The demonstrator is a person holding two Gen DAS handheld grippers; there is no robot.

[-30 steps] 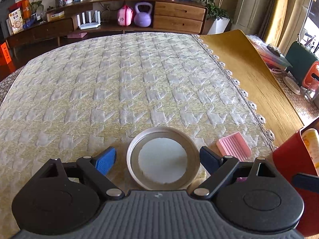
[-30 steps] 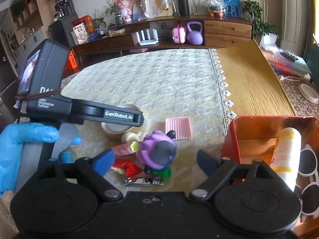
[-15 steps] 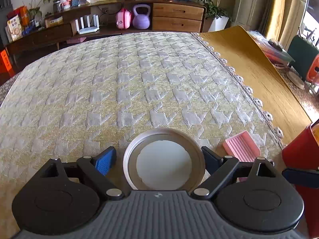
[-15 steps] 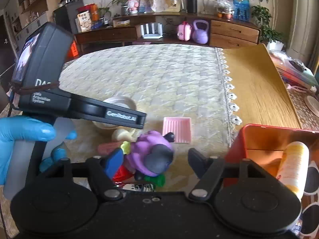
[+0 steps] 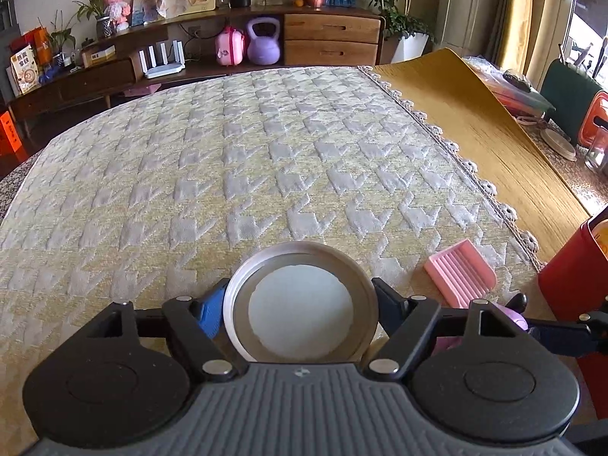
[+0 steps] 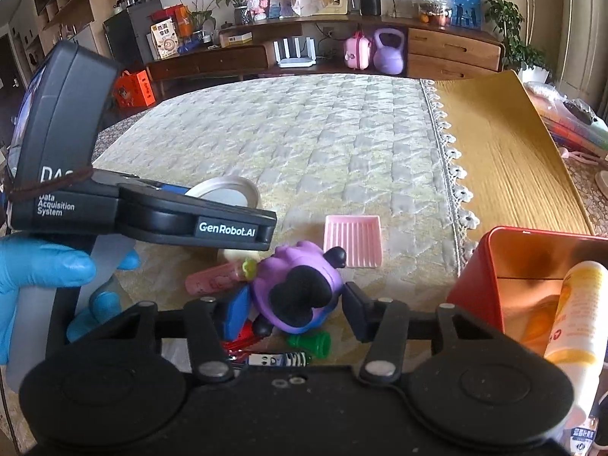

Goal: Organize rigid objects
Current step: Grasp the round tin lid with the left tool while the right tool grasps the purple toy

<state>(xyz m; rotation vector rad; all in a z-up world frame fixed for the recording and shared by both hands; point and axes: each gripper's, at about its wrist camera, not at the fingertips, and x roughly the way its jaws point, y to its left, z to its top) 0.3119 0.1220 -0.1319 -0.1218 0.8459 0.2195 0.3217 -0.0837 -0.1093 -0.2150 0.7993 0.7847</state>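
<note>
A round metal tin [image 5: 300, 315] with a white bottom lies on the patterned tablecloth; in the right wrist view the same tin [image 6: 224, 192] shows behind the left tool. My left gripper [image 5: 300, 296] is closing around it, and both pads touch its rim. A purple toy with black parts [image 6: 296, 288] lies in a small heap. My right gripper [image 6: 294, 300] is closing on the toy, with the blue pad and the black finger against its sides.
A pink ridged dish [image 6: 353, 241] lies beyond the toy. To the right stands a red box [image 6: 475, 285] holding a yellow-white bottle [image 6: 577, 311]. A pink tube [image 6: 212, 279], a green piece [image 6: 311, 342] and a nail clipper [image 6: 277, 359] lie under the toy. A blue-gloved hand [image 6: 38, 269] holds the left tool.
Both pairs of jaws have narrowed: the left from wide of the tin to its rim, the right from wide of the purple toy to its sides.
</note>
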